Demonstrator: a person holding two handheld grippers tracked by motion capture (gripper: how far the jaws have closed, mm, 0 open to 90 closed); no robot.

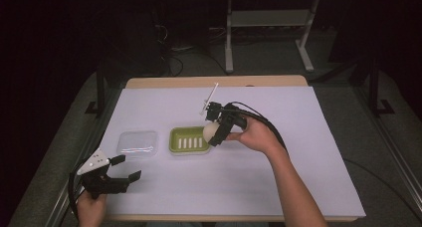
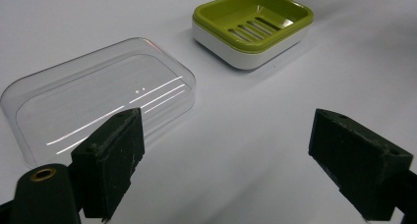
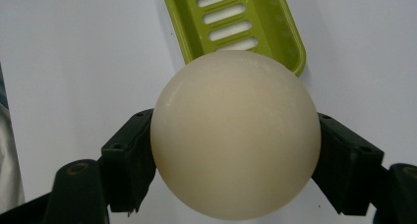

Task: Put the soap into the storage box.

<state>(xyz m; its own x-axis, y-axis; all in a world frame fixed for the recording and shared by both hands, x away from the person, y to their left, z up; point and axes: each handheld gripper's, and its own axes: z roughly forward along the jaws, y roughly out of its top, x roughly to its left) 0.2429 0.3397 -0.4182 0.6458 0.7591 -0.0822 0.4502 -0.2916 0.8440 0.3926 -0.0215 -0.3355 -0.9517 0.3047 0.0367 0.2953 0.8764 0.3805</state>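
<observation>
High view: a cream round soap ball (image 1: 210, 131) is gripped by the right gripper (image 1: 217, 132) at the right end of the green soap dish (image 1: 189, 140), over the lavender table cover (image 1: 298, 152). Right gripper view: the ball (image 3: 236, 135) is seen clamped between both jaws at its widest part, with the slotted dish (image 3: 236, 22) beyond it. The left gripper (image 1: 117, 174) is held low at the near left corner, its jaws spread wide with nothing between them, and the clear plastic lid (image 2: 98, 94) is seen lying flat just beside the dish (image 2: 253, 25) in the left gripper view.

A slip is judged the main risk: the ball is smooth and round, and little contact is offered to the flat pads. If released while off-centre over the rim, it could roll off the dish and across the cover. The light dish might also be nudged by a jaw.
</observation>
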